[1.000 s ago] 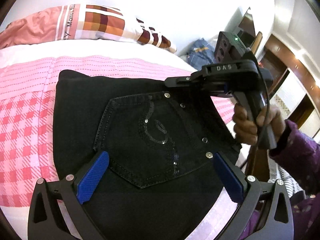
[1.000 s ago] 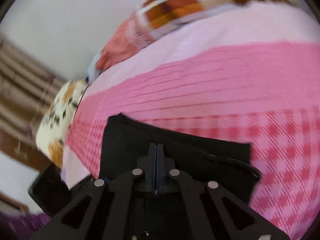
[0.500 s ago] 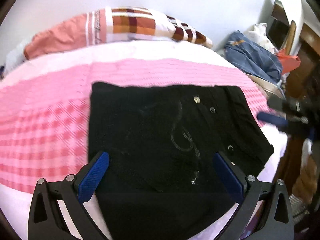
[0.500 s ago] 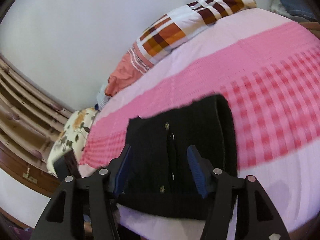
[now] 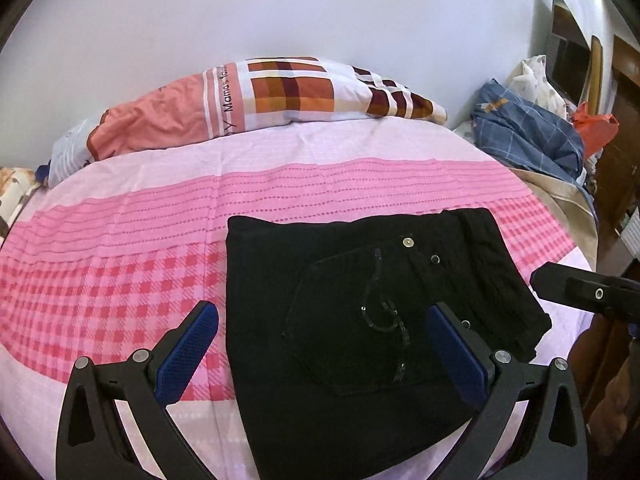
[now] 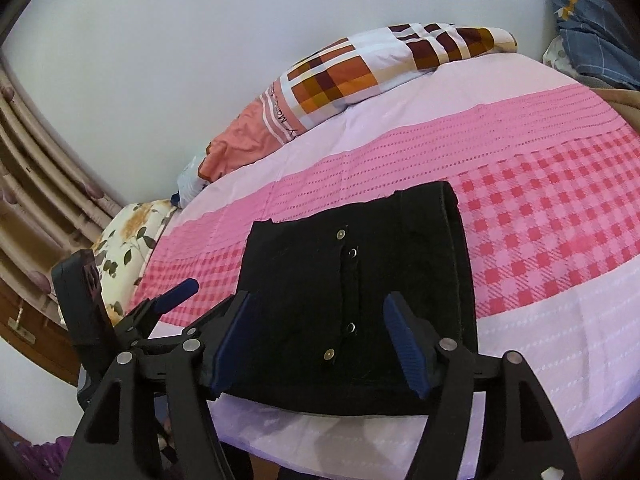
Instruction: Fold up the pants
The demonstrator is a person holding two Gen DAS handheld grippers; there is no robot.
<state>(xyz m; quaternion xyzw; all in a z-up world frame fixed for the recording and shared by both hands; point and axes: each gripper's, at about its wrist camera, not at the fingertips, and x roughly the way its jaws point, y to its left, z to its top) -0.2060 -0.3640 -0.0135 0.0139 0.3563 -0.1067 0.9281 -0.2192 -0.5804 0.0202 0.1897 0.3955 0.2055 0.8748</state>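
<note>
We saw the black pants [image 5: 360,320] lying folded into a compact rectangle on the pink checked bedspread [image 5: 120,280], near the bed's front edge, back pocket with sequin swirl facing up. Their near edge was cut off behind the left gripper [image 5: 320,360] frame in the left view, so we couldn't tell how the fold finished there. In the right view the near hem was partly hidden behind the right gripper [image 6: 320,344] (blue pads blocked both corners).

Left gripper: fingers spread wide, nothing between them, held above the pants. Right gripper: also spread, nothing pinched, above the pants' waist end. Contact with the cloth couldn't be judged from either camera.

Readable text: the plaid pillow [image 5: 280,92] at the wall carried a vertical line starting "Mama's fa…", the rest lost in the fold; a second line ended in "y". No brand visible on the pants, only metal studs.

Blue clothing [image 5: 528,136] was heaped at the far right, contents hard to make out. A floral pillow [image 6: 124,240] sat at the bed's left, half cut off.
</note>
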